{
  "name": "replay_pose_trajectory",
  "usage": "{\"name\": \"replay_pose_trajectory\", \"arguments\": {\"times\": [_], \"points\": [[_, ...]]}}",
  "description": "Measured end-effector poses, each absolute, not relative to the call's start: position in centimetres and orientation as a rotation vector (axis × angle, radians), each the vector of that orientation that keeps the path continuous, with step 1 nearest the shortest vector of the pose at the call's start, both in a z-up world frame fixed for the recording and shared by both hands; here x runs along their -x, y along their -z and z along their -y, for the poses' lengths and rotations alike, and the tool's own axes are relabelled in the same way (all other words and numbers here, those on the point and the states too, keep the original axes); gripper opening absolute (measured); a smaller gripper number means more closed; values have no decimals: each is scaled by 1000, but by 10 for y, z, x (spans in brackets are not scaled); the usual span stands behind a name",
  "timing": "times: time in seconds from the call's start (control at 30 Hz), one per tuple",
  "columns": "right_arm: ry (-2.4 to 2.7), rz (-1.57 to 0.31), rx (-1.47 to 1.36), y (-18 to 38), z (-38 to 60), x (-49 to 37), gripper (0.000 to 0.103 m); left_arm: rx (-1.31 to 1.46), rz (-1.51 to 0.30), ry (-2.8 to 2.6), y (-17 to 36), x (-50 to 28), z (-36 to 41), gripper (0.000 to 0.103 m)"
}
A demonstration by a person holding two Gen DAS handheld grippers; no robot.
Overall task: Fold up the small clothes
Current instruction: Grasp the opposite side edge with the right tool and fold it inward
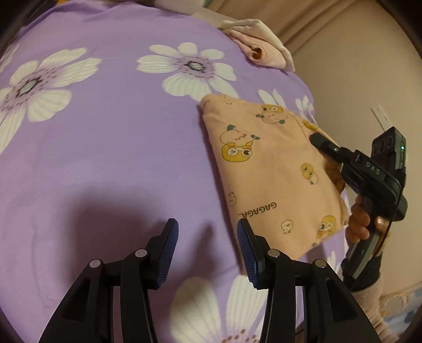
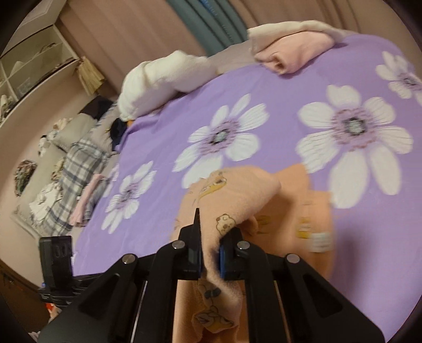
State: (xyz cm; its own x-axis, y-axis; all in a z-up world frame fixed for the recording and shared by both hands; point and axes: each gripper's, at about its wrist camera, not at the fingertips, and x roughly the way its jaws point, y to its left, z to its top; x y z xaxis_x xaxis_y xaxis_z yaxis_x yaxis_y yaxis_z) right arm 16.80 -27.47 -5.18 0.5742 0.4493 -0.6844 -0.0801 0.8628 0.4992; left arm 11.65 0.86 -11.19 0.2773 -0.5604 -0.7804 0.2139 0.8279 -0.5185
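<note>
Ahead of claw: bed (image 2: 290, 100) w/ purple cover, big white flowers. Far edge: white pillow (image 2: 161, 79), pink folded blanket (image 2: 290, 52). Beyond that: beige curtain (image 2: 132, 31), teal curtain strip (image 2: 211, 23) near middle. Up-left of right claw: white cubby shelf (image 2: 31, 60) w/ small items, too blurred to tell. Left of claw, below bed edge: plaid bedding pile (image 2: 76, 168), mixed cloth heaps, dark bundle. Right of left claw: plain beige wall (image 1: 356, 66). Light warm, dim, indoor.

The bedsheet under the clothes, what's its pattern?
Purple bedsheet with big white flowers; clearest in the left wrist view.
</note>
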Motion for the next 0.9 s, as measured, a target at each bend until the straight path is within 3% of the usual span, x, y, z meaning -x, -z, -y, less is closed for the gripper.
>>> {"name": "replay_pose_trajectory", "arguments": {"times": [0.57,0.7,0.9], "points": [[-235,-998,-516,96,322,-150,14,156,-1139,701,98,-123,88,44],[-286,-959,-702,107,342,-150,34,92,-1171,697,113,-122,102,44],[-292,-932,-769,112,345,-173,33,102,-1180,698,116,-123,100,46]]}}
